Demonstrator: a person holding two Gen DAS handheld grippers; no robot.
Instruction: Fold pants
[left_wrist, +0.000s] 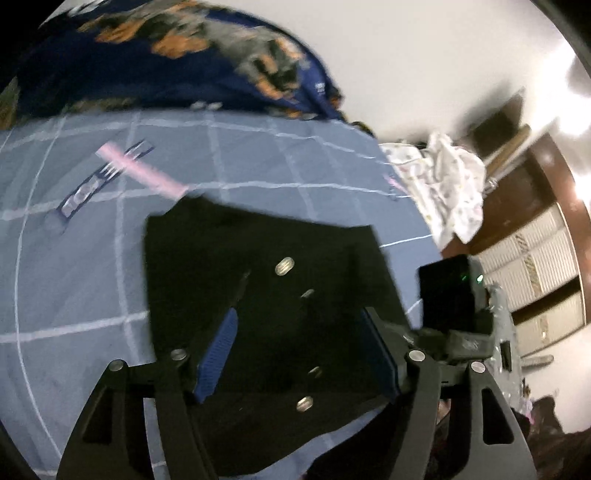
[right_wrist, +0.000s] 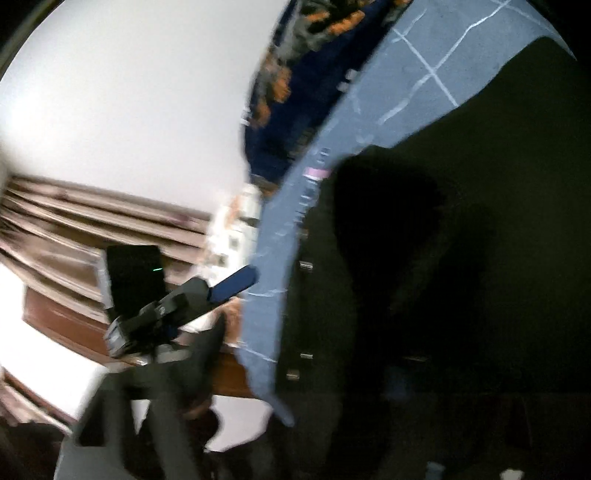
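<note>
Both wrist views look closely down at the pants (left_wrist: 266, 258) on the bed (left_wrist: 74, 277).

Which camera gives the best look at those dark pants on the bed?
The left wrist view: the pants lie folded on the blue sheet, edges and buttons visible. The right wrist view shows them only as a blurred dark mass.

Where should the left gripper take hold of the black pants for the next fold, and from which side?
Probably the pants' far straight edge, near its left corner by the pink strip. Come from above over the blue sheet: the cloth lies flat, so one finger must slide under that free hem.
</note>
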